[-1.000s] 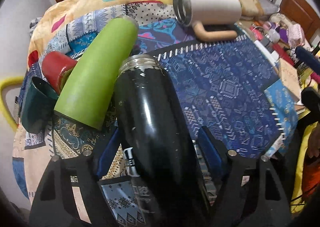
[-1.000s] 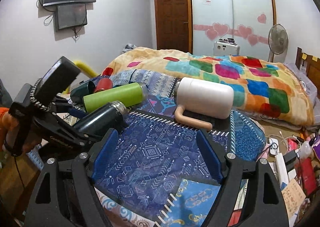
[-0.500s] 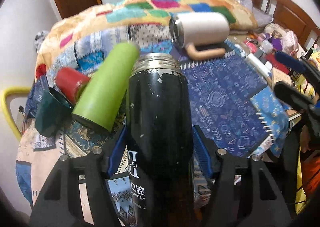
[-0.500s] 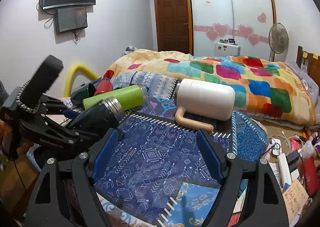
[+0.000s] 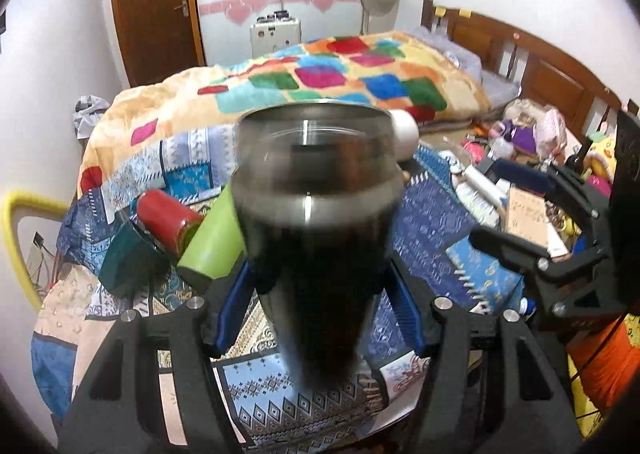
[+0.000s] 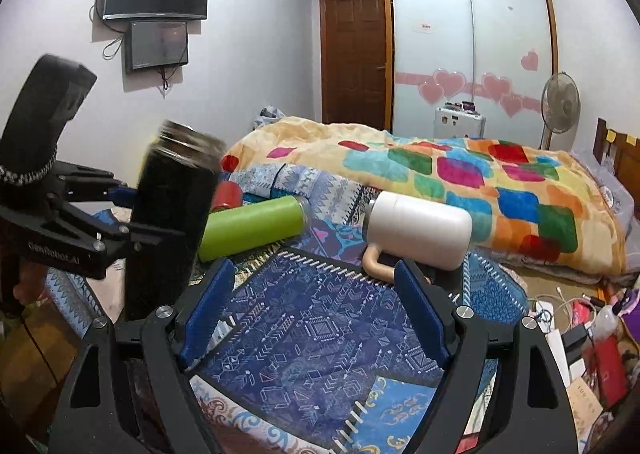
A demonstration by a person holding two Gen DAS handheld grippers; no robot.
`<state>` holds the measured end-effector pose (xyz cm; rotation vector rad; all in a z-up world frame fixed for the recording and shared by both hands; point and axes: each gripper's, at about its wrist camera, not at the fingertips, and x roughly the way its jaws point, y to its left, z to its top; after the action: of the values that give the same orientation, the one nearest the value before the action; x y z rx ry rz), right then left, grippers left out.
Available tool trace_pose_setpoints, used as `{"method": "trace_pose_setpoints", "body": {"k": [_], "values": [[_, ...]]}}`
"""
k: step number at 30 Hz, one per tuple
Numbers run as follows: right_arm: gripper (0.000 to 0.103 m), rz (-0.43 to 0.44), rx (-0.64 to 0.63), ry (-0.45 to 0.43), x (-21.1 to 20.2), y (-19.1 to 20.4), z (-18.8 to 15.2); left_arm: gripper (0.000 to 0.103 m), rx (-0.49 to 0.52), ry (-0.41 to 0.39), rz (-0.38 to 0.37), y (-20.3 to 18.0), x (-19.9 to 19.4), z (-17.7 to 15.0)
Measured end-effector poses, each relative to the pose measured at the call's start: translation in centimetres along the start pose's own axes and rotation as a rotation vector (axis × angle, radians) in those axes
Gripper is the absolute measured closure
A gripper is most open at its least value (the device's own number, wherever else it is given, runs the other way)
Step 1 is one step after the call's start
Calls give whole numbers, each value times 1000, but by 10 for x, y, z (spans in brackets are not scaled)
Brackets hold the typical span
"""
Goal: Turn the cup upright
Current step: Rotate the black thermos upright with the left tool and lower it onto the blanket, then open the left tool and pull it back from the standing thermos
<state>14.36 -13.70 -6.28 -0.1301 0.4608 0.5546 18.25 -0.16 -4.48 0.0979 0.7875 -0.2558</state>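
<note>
My left gripper (image 5: 318, 294) is shut on a black steel flask (image 5: 316, 225). The flask stands nearly upright, its silver open mouth up, blurred by motion. In the right wrist view the same flask (image 6: 172, 221) stands tilted slightly at the left, held by the left gripper (image 6: 120, 209) above the patterned cloth. My right gripper (image 6: 316, 314) is open and empty over the blue patterned mat (image 6: 320, 330). A green flask (image 6: 252, 225), a white mug with a tan handle (image 6: 420, 225) and a red cup (image 6: 228, 195) lie on their sides.
A dark green cup (image 5: 128, 258) lies beside the red cup (image 5: 168, 219) at the left. The bed with a colourful blanket (image 6: 460, 173) is behind the table. Clutter (image 6: 580, 334) lies on the floor at the right. My right gripper's body (image 5: 560, 254) shows at the right.
The left gripper has tilted the black flask from lying towards upright, mouth now up. The right gripper has stayed open in place.
</note>
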Motion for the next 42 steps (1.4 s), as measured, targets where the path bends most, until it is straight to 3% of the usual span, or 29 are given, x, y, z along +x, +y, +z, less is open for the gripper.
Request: {"method": "trace_pose_setpoints", "body": {"k": [12, 23, 31, 34, 38, 42], "values": [[22, -11, -7, -44, -2, 0, 11, 39, -14, -70, -33, -1, 4, 18], [22, -13, -4, -35, -2, -1, 4, 39, -6, -20, -59, -9, 26, 9], [22, -5, 16, -40, -8, -2, 2, 37, 0, -56, -29, -15, 24, 5], [22, -13, 17, -40, -12, 0, 4, 21, -2, -81, 8, -15, 19, -1], [22, -23, 21, -56, -25, 6, 7, 21, -18, -114, 12, -13, 0, -10], [22, -31, 24, -92, -46, 16, 12, 21, -25, -202, 34, -17, -39, -19]]}}
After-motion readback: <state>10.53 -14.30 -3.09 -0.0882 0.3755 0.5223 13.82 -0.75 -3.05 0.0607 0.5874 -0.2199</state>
